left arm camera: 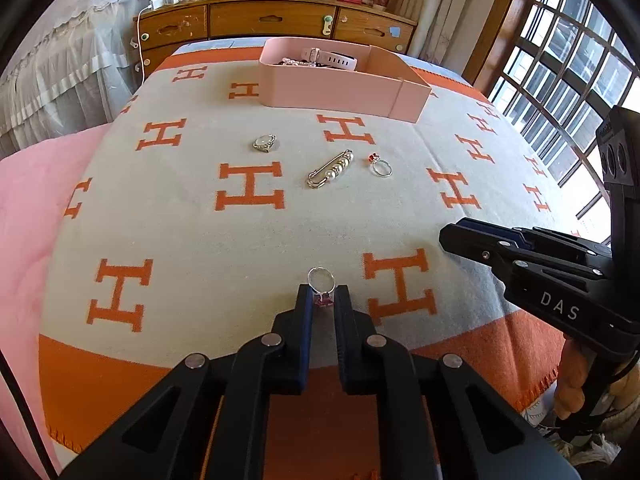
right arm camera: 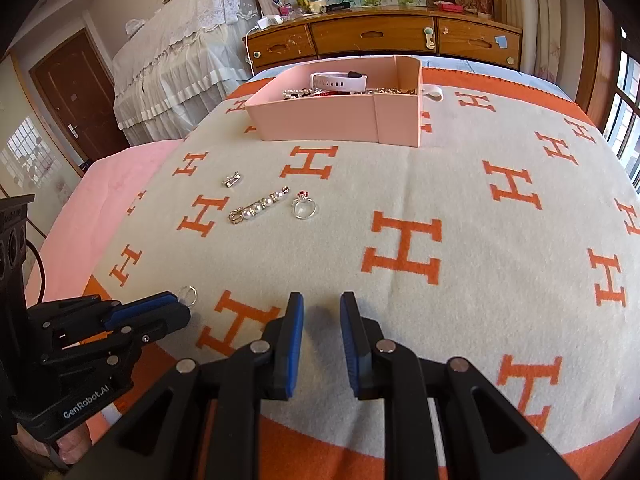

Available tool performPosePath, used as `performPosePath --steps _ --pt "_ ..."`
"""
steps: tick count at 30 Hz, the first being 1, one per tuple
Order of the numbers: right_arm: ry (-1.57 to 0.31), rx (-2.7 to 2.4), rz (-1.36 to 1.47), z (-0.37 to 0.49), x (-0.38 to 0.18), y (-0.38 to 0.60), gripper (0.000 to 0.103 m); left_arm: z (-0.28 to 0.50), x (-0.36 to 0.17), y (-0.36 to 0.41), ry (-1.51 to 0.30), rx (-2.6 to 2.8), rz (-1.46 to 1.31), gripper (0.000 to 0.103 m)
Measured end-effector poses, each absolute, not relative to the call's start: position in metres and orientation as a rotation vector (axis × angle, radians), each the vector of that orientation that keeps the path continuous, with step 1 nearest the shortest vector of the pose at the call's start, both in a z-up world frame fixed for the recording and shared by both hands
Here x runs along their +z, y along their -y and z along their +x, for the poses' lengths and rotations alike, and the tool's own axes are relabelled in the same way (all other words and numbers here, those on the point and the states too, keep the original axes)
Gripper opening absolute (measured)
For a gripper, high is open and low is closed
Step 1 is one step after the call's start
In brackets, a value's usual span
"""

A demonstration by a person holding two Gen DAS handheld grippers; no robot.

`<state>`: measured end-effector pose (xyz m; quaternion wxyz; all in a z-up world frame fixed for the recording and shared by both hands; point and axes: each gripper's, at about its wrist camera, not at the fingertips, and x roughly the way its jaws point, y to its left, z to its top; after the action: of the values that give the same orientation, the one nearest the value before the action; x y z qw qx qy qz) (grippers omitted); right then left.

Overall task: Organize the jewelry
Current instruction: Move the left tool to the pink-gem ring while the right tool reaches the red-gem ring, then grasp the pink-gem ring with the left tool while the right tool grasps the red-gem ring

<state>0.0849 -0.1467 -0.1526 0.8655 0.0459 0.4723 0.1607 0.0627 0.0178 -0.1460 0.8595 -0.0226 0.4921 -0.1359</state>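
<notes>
Blanket (left arm camera: 192, 224): woolly cloth, matt, slightly fuzzy. Ring w/ pink stone (left arm camera: 321, 286): shiny silvery metal band, glossy stone. Pearl brooch (left arm camera: 331, 169): polished gold-tone metal, glossy beads. Red-stone ring (left arm camera: 380, 166): bright metal. Pink box (left arm camera: 320, 92): smooth, matt, looks like card or plastic. Dresser (left arm camera: 276, 20): varnished wood, scuffed. Left gripper (left arm camera: 323, 300): matt black plastic, blue rubbery pads.

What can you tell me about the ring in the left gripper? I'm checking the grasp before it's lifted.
The ring is a thin silvery band with a pink-red stone. The left gripper is shut on the stone end, and the open hoop pokes out past the fingertips. It sits low over the cream, orange-lettered blanket at its near edge; whether it touches the cloth cannot be told.
</notes>
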Motion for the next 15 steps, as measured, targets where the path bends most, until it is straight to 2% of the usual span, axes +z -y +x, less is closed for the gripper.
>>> performPosePath --steps 15 --pt "-1.006 0.321 0.001 0.137 -0.152 0.117 0.019 0.067 -0.15 -0.044 -0.984 -0.276 -0.132 0.007"
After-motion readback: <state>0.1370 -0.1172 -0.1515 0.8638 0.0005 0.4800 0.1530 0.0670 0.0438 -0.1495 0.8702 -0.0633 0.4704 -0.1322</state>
